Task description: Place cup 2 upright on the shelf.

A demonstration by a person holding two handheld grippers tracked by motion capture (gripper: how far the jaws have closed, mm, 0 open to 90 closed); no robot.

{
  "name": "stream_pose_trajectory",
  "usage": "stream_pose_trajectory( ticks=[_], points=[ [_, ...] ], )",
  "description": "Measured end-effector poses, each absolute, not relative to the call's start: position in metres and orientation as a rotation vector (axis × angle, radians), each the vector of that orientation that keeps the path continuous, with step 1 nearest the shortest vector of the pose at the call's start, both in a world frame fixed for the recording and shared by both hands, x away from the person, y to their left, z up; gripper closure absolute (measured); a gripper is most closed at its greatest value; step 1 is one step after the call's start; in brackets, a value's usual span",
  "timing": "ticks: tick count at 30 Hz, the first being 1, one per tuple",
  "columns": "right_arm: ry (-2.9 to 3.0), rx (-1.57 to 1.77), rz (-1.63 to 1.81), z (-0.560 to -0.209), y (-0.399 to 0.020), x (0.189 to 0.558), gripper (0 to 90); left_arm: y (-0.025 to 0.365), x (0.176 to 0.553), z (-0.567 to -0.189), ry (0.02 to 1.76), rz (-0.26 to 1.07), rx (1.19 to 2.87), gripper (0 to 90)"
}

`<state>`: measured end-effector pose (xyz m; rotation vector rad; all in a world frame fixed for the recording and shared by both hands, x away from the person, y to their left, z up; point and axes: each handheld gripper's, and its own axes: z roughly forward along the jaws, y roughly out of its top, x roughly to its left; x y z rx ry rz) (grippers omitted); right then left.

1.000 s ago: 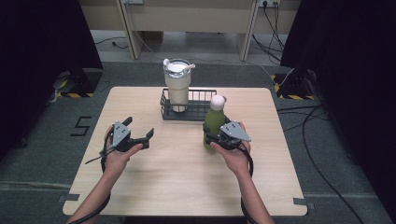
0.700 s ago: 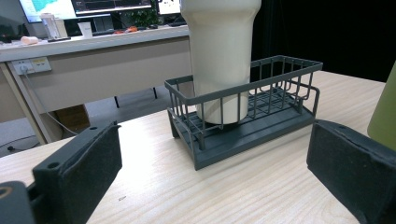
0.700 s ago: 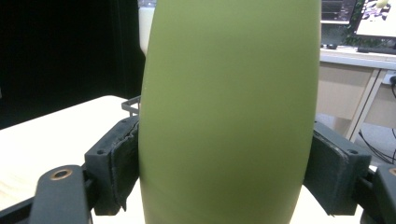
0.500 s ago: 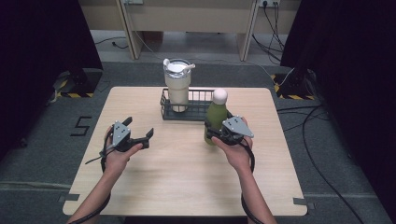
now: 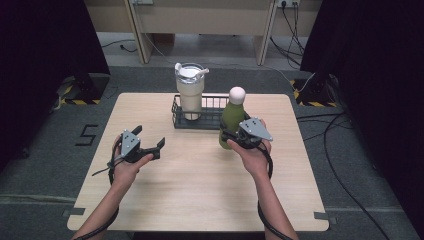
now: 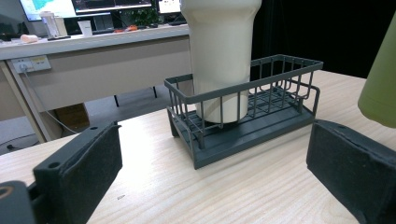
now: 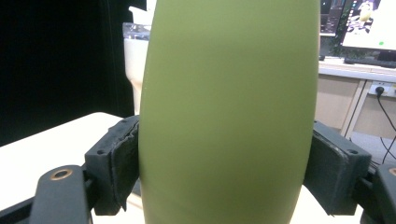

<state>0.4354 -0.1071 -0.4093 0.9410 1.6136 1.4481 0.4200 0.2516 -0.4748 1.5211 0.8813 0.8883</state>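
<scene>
A green bottle [image 5: 231, 119] with a white cap is held upright just in front of the right end of a dark wire basket [image 5: 210, 123]. My right gripper [image 5: 229, 138] is shut on its lower body. In the right gripper view both pads [image 7: 120, 161] press the bottle's [image 7: 229, 112] sides. A cream tumbler [image 5: 190, 95] with a lid stands in the basket's left half. My left gripper [image 5: 148, 136] hovers open and empty over the table's left side. In its view the basket [image 6: 252, 107], the tumbler [image 6: 222, 56] and the bottle's raised base [image 6: 380, 88] lie ahead.
The wooden table [image 5: 200, 190] has bare surface in front of the basket and between the two hands. Desks, cables and dark curtains lie beyond the table's far edge.
My right gripper has risen a little with the green bottle in it. The left gripper has kept still.
</scene>
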Motion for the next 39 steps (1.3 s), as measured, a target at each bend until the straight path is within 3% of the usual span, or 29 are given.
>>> stream_pose_trajectory(
  ticks=[39],
  points=[
    [1.544, 0.950, 1.473, -0.380, -0.101, 0.461, 21.6, 0.254, 0.420, -0.474, 0.893, 0.896, 1.508, 3.3]
  ],
)
